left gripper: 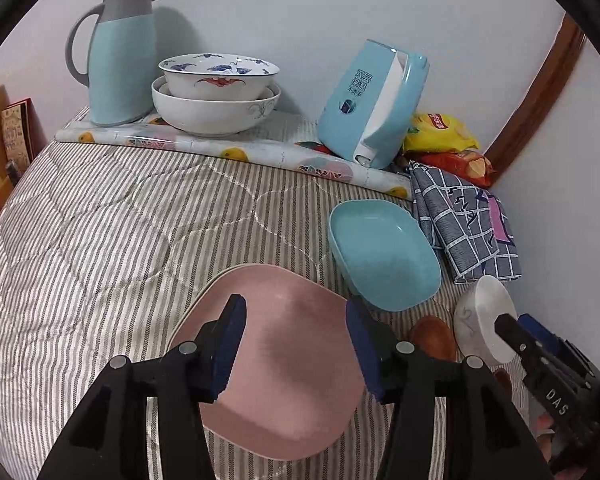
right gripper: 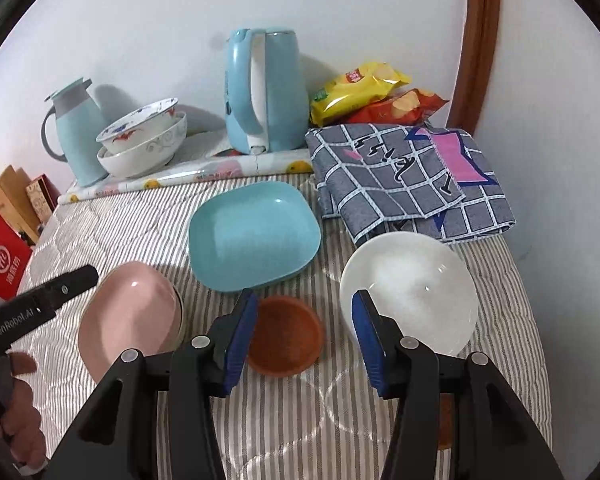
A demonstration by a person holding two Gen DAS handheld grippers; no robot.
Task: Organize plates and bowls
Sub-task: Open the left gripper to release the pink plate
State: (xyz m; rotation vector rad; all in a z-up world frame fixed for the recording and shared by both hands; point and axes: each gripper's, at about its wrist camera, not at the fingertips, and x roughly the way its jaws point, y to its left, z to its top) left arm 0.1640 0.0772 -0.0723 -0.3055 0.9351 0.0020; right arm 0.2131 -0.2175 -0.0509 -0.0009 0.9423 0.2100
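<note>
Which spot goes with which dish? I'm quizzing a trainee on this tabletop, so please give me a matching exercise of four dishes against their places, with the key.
Things:
1. pink plate
2. blue plate
3. brown saucer
4. patterned bowl

Places:
A. nested in a larger white bowl by the thermos
B. between the right gripper's open jaws in its own view
C. just in front of the kettle
D. under the left gripper, on top of a cream plate

Pairs: 1-D, 2-C, 3-B, 4-A
</note>
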